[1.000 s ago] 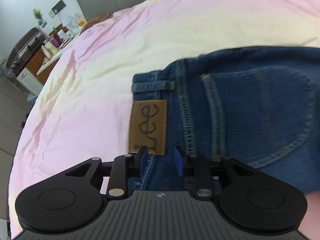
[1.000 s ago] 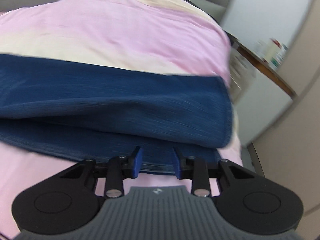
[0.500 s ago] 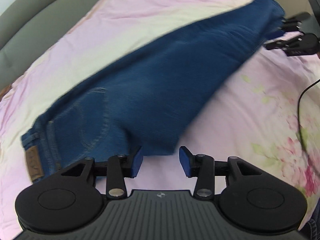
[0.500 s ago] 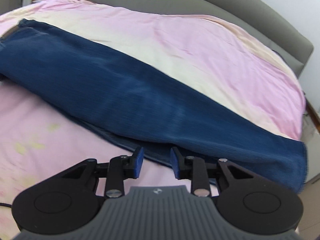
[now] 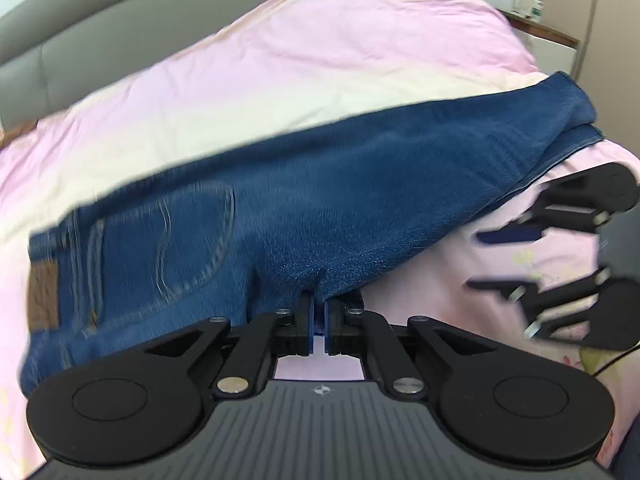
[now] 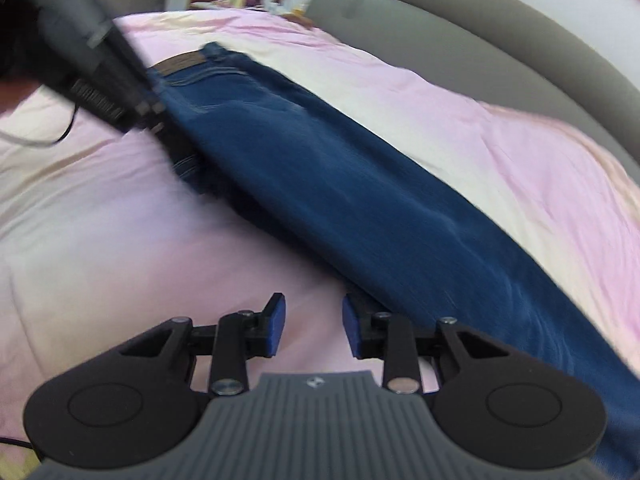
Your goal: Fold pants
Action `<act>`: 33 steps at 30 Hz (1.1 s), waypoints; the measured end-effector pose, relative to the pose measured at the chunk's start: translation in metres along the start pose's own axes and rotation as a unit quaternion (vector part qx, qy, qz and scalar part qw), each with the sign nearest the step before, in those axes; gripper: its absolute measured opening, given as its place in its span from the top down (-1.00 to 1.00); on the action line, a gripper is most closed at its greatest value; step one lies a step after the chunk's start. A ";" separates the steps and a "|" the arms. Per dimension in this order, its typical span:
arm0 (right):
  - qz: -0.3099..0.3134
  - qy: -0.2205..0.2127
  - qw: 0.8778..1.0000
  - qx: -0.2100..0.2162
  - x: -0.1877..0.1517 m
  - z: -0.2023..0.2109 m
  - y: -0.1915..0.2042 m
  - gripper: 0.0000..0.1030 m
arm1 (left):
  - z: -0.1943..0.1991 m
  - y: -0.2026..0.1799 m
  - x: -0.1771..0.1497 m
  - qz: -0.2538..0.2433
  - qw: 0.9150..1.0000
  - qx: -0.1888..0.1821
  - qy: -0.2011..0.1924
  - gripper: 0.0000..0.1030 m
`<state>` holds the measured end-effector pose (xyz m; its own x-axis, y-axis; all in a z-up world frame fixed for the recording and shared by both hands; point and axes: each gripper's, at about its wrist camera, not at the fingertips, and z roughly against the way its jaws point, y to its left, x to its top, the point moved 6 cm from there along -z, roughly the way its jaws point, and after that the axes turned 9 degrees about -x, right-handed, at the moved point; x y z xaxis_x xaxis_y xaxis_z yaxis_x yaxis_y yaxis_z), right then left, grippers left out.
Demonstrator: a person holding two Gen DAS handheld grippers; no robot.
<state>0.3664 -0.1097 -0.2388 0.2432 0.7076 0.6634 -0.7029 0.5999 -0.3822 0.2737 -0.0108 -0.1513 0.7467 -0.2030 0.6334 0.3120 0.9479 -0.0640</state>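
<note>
pink bedsheet (image 5: 320, 60) | left gripper (image 5: 319, 322) jaws pinching jeans (image 5: 360, 184) | right gripper (image 6: 313, 330) jaws opening, empty

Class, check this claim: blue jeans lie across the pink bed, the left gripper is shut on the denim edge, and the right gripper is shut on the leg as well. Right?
One error: the right gripper is open, holding nothing; its own wrist view shows only pink bed between its pads. The left gripper does pinch the jeans.
</note>
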 end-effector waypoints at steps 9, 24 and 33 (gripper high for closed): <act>0.159 -0.058 0.986 -0.016 0.060 -0.012 0.039 0.22 | 0.012 0.004 0.028 -0.066 0.997 -0.024 0.022 0.95; 0.284 -0.007 0.956 0.071 0.046 -0.026 0.069 1.00 | 0.006 0.002 0.014 -0.127 0.985 -0.069 0.096 0.97; 0.233 0.035 0.967 0.096 0.030 -0.022 0.075 1.00 | -0.029 0.012 -0.031 -0.059 0.976 -0.113 0.175 1.00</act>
<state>0.3353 -0.0351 -0.2614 -0.0903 0.9119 0.4004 -0.8563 0.1342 -0.4987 0.2709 -0.0006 -0.1939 0.8407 -0.4159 0.3467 0.4995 0.8429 -0.2000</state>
